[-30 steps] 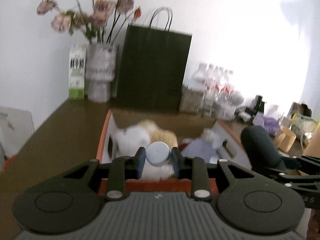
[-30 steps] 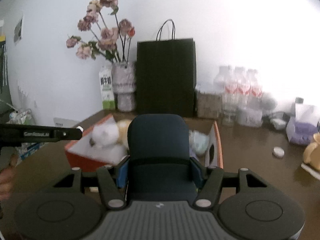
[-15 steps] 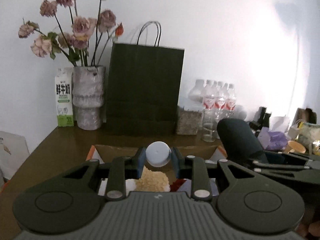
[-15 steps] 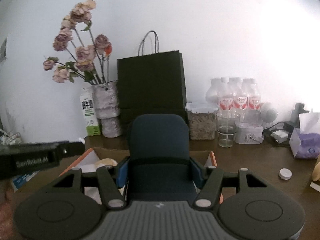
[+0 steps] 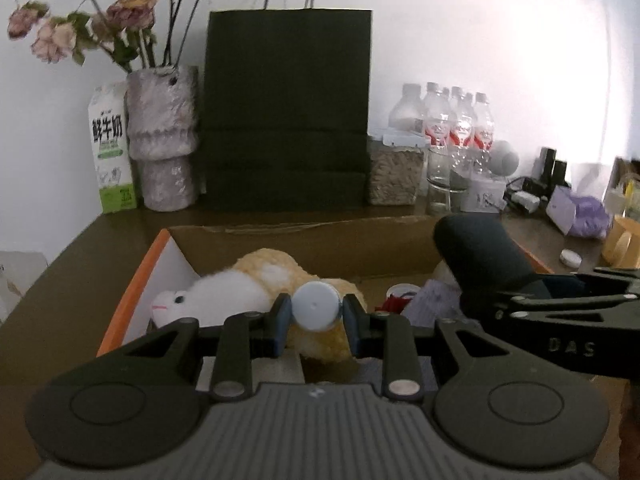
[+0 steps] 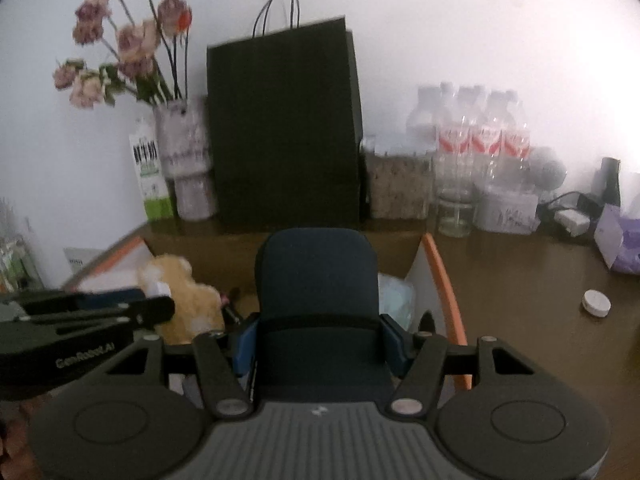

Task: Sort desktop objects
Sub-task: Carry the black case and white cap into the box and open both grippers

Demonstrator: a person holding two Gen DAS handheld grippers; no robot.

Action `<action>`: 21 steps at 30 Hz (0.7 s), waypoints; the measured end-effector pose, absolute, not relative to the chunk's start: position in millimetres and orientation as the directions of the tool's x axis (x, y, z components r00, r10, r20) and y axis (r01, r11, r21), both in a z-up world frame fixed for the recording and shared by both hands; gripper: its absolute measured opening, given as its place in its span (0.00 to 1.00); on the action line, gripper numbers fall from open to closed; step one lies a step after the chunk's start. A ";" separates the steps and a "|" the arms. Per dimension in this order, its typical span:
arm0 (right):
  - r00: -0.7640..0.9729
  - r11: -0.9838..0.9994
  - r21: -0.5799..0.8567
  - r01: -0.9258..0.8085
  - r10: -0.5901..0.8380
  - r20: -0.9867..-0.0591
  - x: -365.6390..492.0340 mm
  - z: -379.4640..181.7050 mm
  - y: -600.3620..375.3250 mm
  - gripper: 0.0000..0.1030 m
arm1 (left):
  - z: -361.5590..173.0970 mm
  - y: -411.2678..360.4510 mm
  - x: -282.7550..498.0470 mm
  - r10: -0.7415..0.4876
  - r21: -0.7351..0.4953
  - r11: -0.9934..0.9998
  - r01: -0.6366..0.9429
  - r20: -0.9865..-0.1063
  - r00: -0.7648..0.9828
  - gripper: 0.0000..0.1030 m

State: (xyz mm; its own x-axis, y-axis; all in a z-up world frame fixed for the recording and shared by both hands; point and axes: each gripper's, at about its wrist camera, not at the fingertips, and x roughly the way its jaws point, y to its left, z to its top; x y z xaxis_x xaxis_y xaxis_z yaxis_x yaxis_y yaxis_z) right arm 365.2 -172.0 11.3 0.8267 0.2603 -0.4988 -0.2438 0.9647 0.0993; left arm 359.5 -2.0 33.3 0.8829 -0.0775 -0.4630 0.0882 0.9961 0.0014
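Observation:
My left gripper [image 5: 317, 312] is shut on a small pale blue round cap [image 5: 316, 306], held above the open cardboard box [image 5: 280, 232] with orange edges. Inside the box lie a white and yellow plush toy [image 5: 240, 292] and some purple and red items [image 5: 416, 300]. My right gripper [image 6: 318, 336] is shut on a dark blue rounded case [image 6: 316, 280], also over the box [image 6: 440, 272]. In the left wrist view that dark blue case [image 5: 480, 252] and the right gripper come in from the right. The left gripper's side [image 6: 80, 320] shows at the left of the right wrist view.
At the back stand a black paper bag [image 5: 286, 108], a vase of dried roses [image 5: 162, 136], a milk carton [image 5: 110, 148], a grain jar [image 5: 394, 176] and several water bottles [image 5: 452, 128]. A white lid [image 6: 596, 302] and a purple tissue pack [image 6: 622, 244] lie on the brown desk to the right.
Both grippers have moved forward and sunk toward the box, so its inside shows more fully. Each keeps its hold, the left on the cap and the right on the case.

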 end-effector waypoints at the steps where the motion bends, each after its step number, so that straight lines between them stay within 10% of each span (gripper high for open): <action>1: 0.821 0.965 0.098 -0.244 0.259 -0.509 366.5 8.1 -171.0 0.59 | 31.4 -4.3 358.2 -0.074 0.015 0.996 0.091 -0.458 0.886 0.28; 6: 0.814 0.968 0.058 -0.242 0.235 -0.532 366.6 -0.3 -166.6 0.64 | 24.7 -9.0 361.3 -0.059 0.034 0.996 0.085 -0.475 0.878 0.36; 13: 0.840 0.968 0.064 -0.245 0.244 -0.484 354.1 15.4 -177.6 0.91 | 29.9 -3.2 356.7 -0.009 0.019 1.000 0.019 -0.449 0.893 0.96; 21: 0.851 0.959 0.098 -0.267 0.282 -0.442 344.4 35.6 -190.6 0.99 | 44.2 -6.0 346.4 -0.032 -0.001 0.999 0.035 -0.420 0.907 1.00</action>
